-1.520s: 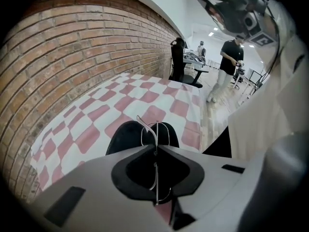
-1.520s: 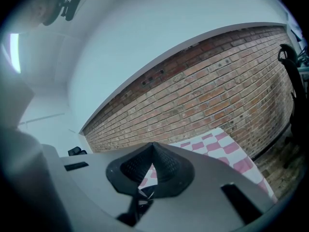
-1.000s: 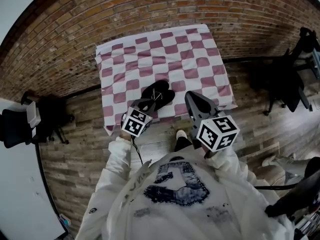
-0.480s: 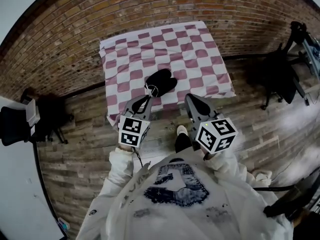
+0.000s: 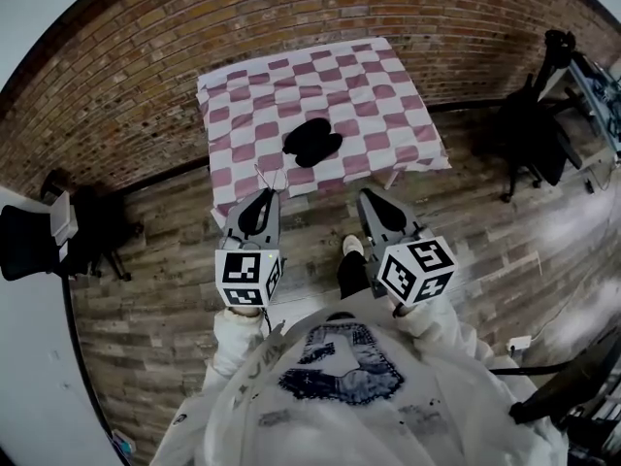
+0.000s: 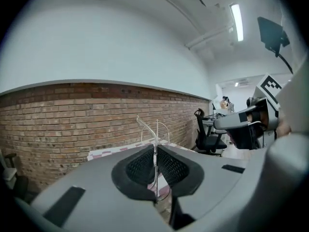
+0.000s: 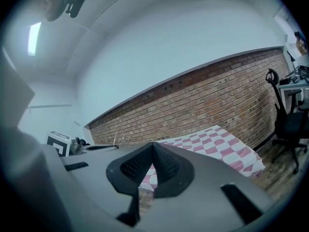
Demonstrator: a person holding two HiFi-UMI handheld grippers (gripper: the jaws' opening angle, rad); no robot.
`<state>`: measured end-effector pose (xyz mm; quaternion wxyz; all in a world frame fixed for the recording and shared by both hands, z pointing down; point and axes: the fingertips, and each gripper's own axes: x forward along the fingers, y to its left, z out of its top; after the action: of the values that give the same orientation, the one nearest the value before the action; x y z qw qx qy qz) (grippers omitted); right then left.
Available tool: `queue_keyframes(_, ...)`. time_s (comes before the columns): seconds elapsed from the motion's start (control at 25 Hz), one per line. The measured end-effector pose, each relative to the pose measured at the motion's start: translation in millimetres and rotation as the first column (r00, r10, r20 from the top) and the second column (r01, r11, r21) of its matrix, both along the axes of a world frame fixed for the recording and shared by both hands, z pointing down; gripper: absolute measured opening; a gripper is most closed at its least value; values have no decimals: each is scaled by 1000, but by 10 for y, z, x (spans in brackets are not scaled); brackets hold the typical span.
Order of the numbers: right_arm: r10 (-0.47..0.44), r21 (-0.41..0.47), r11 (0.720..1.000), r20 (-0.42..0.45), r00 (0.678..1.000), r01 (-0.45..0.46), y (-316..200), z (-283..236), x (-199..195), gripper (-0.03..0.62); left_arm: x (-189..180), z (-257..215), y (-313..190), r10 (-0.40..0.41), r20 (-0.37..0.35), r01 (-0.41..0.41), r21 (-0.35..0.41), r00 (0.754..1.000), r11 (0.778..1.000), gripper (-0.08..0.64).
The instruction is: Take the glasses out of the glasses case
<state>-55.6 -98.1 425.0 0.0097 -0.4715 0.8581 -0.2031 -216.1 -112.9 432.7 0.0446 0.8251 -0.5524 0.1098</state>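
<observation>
The black glasses case (image 5: 312, 140) lies open on the pink-and-white checked tablecloth (image 5: 378, 85), with nothing visible inside it. My left gripper (image 5: 269, 193) hangs in front of the table's near edge, over the wooden floor, shut on thin wire-framed glasses (image 5: 264, 177). In the left gripper view the glasses (image 6: 155, 129) stand upright, pinched at the frame between the pads of that gripper (image 6: 155, 149). My right gripper (image 5: 366, 196) is level with the left one, shut and holding nothing; in its own view the right gripper (image 7: 153, 146) has its tips touching.
A brick wall (image 5: 291, 17) runs behind the table. Black office chairs stand at the left (image 5: 39, 241) and right (image 5: 539, 144). Wooden floor (image 5: 310, 231) lies between the table and the person's feet.
Both grippers drew back from the table toward the person. The left one carried the glasses up and out of the case, which stays open on the cloth.
</observation>
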Motion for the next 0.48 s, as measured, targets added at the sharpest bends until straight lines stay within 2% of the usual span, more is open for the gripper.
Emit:
queue_keyframes(0.2, 2, 17, 1000, -4, 1000, -2, 354, -10, -38, 14, -14, -213, 433, -16, -16, 17, 59, 1000, 998, 34)
queue_keyframes(0.48, -11, 31, 999, -9, 1000, 11, 680, -52, -108, 14, -49, -334, 893, -54, -48, 58, 87, 997, 995, 34)
